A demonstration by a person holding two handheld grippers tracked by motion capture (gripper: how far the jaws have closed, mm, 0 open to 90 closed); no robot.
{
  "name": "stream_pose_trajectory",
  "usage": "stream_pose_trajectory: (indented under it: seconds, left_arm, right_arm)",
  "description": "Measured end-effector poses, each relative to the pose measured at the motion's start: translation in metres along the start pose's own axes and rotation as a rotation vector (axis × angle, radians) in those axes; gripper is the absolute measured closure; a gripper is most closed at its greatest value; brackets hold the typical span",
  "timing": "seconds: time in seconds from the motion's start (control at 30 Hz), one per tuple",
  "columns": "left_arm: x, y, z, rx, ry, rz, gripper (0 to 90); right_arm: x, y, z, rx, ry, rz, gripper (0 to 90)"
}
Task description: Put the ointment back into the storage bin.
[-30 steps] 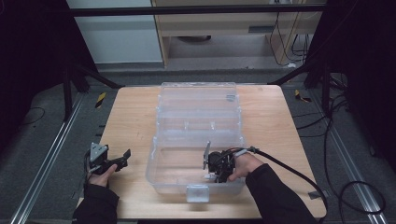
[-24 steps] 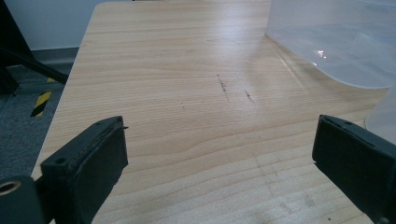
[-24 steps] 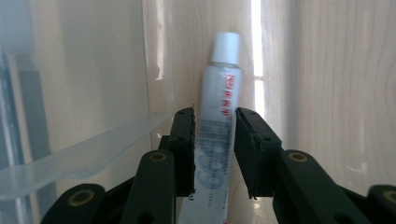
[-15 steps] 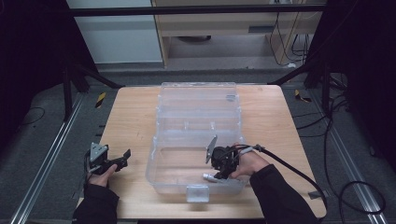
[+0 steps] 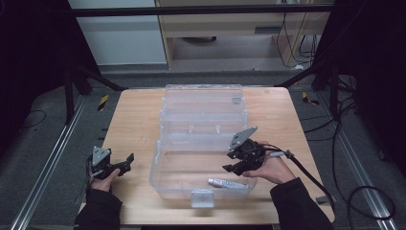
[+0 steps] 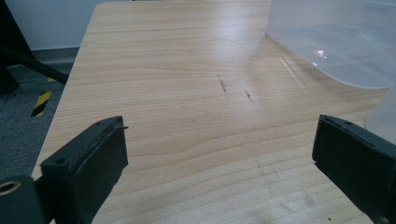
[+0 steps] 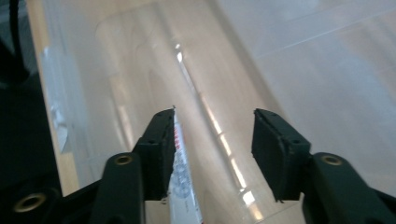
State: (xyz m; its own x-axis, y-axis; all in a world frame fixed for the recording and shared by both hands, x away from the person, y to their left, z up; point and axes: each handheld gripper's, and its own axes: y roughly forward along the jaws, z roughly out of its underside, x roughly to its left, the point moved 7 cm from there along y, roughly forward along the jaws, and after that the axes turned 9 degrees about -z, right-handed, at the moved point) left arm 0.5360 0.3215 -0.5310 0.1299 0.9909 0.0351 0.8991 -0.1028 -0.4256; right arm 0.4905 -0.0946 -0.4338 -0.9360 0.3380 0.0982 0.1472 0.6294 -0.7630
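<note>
Dark curtains and grey floor frame the pale wooden table at the centre of my high view, where a clear plastic box stands with its lid thrown back toward the upper middle. At lower centre a small white tube lies flat on the box floor, close against the near wall. My right gripper hangs just above and behind it, its jaws having just been opening; they now stand part way apart with nothing pressed between the pads, and the tube shows below beside one jaw in the right gripper view. My left gripper rests at lower left on bare wood, jaws spread wide and empty. As I judge it, the risk is the trailing cable or a jaw tip catching the box rim on the way out, dragging the light box across the table. Box walls hem the right hand in; nothing else crowds it.
</note>
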Motion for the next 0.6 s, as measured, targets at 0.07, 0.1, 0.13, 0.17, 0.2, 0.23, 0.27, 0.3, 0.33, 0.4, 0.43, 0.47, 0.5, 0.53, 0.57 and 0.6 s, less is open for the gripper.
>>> stream_pose_trajectory:
  seconds: [0.07, 0.1, 0.13, 0.17, 0.2, 0.23, 0.27, 0.3, 0.33, 0.4, 0.43, 0.47, 0.5, 0.53, 0.57, 0.6]
  left_arm:
    - [0.000, 0.000, 0.000, 0.000, 0.001, 0.000, 2.7]
    - [0.000, 0.000, 0.000, 0.000, 0.000, 0.000, 2.7]
    - [0.000, 0.000, 0.000, 0.000, -0.001, 0.000, 2.7]
    - [0.000, 0.000, 0.000, 0.000, -0.001, 0.000, 2.7]
    - [0.000, 0.000, 0.000, 0.000, -0.002, 0.001, 2.7]
    - [0.000, 0.000, 0.000, 0.000, -0.001, 0.000, 2.7]
    - [0.000, 0.000, 0.000, 0.000, -0.001, -0.001, 2.7]
    - [0.000, 0.000, 0.000, 0.000, -0.001, -0.001, 2.7]
    - [0.000, 0.000, 0.000, 0.000, 0.000, -0.001, 2.7]
    - [0.000, 0.000, 0.000, 0.000, 0.000, -0.001, 2.7]
    - [0.000, 0.000, 0.000, 0.000, -0.001, -0.002, 2.7]
    - [0.000, 0.000, 0.000, 0.000, -0.001, -0.001, 2.7]
    - [0.000, 0.000, 0.000, 0.000, -0.001, -0.002, 2.7]
    - [0.000, 0.000, 0.000, 0.000, -0.001, -0.002, 2.7]
    - [0.000, 0.000, 0.000, 0.000, -0.001, -0.002, 2.7]
    - [0.000, 0.000, 0.000, 0.000, -0.001, -0.002, 2.7]
  right_arm:
    - [-0.002, -0.007, 0.001, -0.042, 0.017, 0.019, 46.6]
    - [-0.003, -0.010, 0.002, -0.072, 0.036, 0.030, 45.5]
    - [-0.004, -0.015, 0.003, -0.098, 0.042, 0.037, 44.5]
    - [-0.004, -0.019, 0.004, -0.121, 0.058, 0.048, 42.4]
    - [-0.005, -0.024, 0.006, -0.145, 0.070, 0.065, 41.5]
    - [-0.006, -0.027, 0.008, -0.158, 0.072, 0.076, 40.5]
    - [-0.008, -0.032, 0.011, -0.179, 0.078, 0.099, 38.0]
    - [-0.009, -0.034, 0.013, -0.196, 0.083, 0.111, 34.7]
    - [-0.011, -0.039, 0.016, -0.220, 0.099, 0.132, 33.0]
    - [-0.015, -0.045, 0.022, -0.253, 0.130, 0.156, 30.3]
    - [-0.017, -0.048, 0.026, -0.274, 0.143, 0.174, 28.9]
    - [-0.020, -0.052, 0.030, -0.296, 0.163, 0.192, 28.3]
    - [-0.023, -0.056, 0.034, -0.314, 0.175, 0.210, 27.1]
    - [-0.025, -0.058, 0.038, -0.327, 0.191, 0.222, 24.9]
    - [-0.027, -0.061, 0.041, -0.339, 0.206, 0.239, 24.4]
    - [-0.029, -0.062, 0.044, -0.348, 0.213, 0.251, 23.5]
